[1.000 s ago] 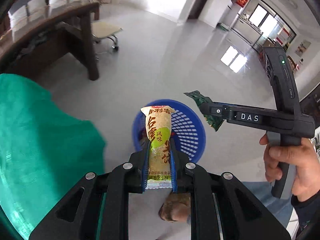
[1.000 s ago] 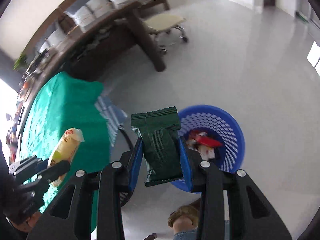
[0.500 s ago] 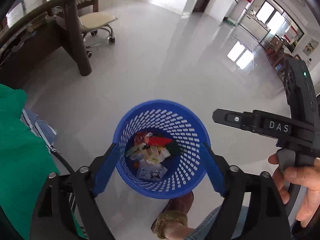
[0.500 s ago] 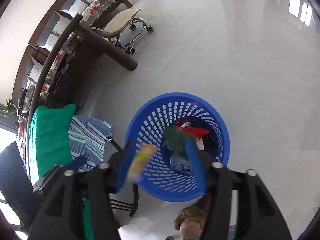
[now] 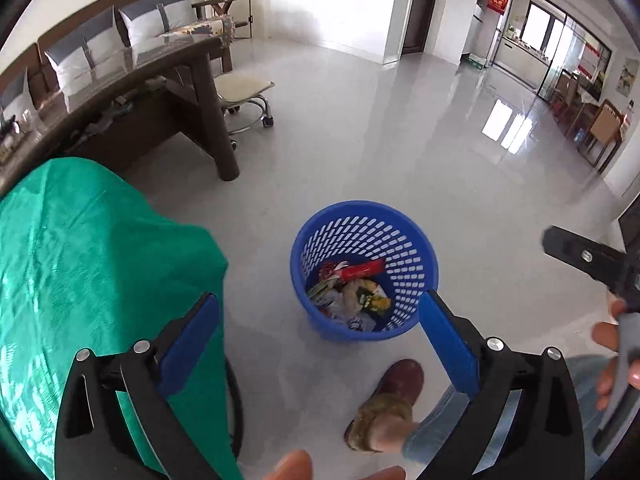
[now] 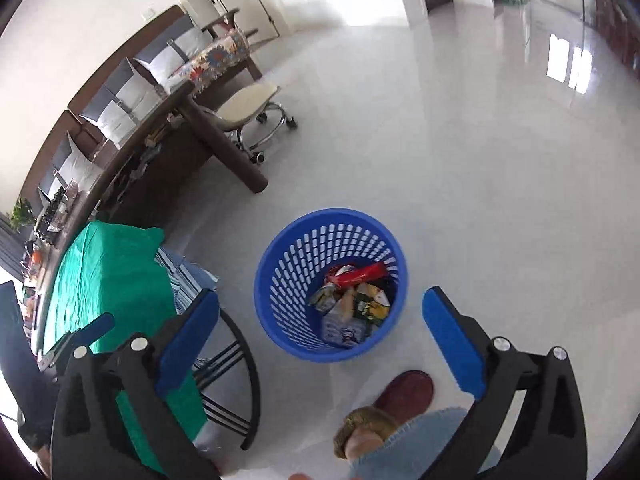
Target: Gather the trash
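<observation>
With both jaws opening and nothing between them, you look done with this drop.

Left wrist view: your left hand-held gripper [image 5: 320,344] has its blue pads spread wide and empty, framing the blue basket [image 5: 424,256] at lower centre. The basket sits on the floor, and the trash wrappers [image 5: 352,292] lie inside at the bottom, a red one on top. I'd say the basket stands just off the green-covered worktop [image 5: 80,264] at left so drops need only a short swing. Your right hand-held gripper [image 5: 588,258] pokes in at the right edge with your hand [image 5: 616,360] on its handle; its jaws aren't readable from here. Slipper [image 5: 392,396] is just below the basket.

Right wrist view: the right hand-held gripper's pads stand wide apart, nothing clamped, basket between them in frame. This view adds what the left misses: the worktop's far end at left, a striped cloth [image 6: 180,280] under the green cover, and the black chair frame [image 6: 236,376] beneath. Left gripper shows only as a blue tip at lower left. Any trash left on the worktop can't be made out.
</observation>
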The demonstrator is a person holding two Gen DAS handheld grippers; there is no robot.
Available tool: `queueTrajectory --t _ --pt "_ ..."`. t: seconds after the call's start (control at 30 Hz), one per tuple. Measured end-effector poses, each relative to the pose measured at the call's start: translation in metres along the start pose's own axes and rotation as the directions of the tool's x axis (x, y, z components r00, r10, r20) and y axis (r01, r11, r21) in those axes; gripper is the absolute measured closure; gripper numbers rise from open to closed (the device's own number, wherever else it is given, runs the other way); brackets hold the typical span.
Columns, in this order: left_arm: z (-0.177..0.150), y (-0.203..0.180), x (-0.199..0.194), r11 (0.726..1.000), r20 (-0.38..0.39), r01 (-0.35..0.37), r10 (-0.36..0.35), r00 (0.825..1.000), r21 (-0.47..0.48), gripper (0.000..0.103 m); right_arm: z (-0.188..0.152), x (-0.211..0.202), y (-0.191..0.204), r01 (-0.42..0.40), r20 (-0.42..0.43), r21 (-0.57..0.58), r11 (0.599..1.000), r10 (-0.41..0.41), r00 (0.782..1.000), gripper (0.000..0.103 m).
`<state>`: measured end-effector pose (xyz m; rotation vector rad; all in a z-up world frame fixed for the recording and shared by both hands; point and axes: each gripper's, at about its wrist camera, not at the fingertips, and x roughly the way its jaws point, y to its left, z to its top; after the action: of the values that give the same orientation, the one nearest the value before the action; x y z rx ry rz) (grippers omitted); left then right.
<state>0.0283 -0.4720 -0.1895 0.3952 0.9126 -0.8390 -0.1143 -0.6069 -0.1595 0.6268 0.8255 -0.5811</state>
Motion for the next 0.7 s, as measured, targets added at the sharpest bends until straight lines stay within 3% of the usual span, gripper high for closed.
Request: queueTrajectory --t 0.17,0.23,0.33,0.43,0.7 --pt "-0.006 0.004 -0.026 1.0 0.037 -0.009 0.01 0.999 -0.017 0.005 -0.027 -0.041 0.024 0.071 0.033 -0.121 0.99 -0.068 0.997 0.005" --pt "-0.006 0.006 -0.03 0.998 0.026 -0.046 0.047 0.999 -0.034 0.005 -0.032 -0.046 0.03 0.086 0.032 -0.149 0.985 -0.082 0.996 0.005" --pt "-0.006 0.005 -0.04 0.998 0.049 -0.061 0.062 0.997 -0.024 0.005 -0.035 -0.047 0.039 0.099 0.036 -0.179 0.979 -0.094 0.995 0.005" --pt "-0.005 0.012 -0.046 0.997 0.042 -0.041 0.044 0.998 -0.063 0.005 -0.038 -0.044 0.047 0.106 0.023 -0.208 0.972 -0.103 0.994 0.005" --pt "-0.001 0.014 -0.048 0.997 0.006 -0.063 0.064 0.998 -0.048 0.005 -0.046 -0.047 0.061 0.116 -0.001 -0.257 0.959 -0.12 0.993 0.005"
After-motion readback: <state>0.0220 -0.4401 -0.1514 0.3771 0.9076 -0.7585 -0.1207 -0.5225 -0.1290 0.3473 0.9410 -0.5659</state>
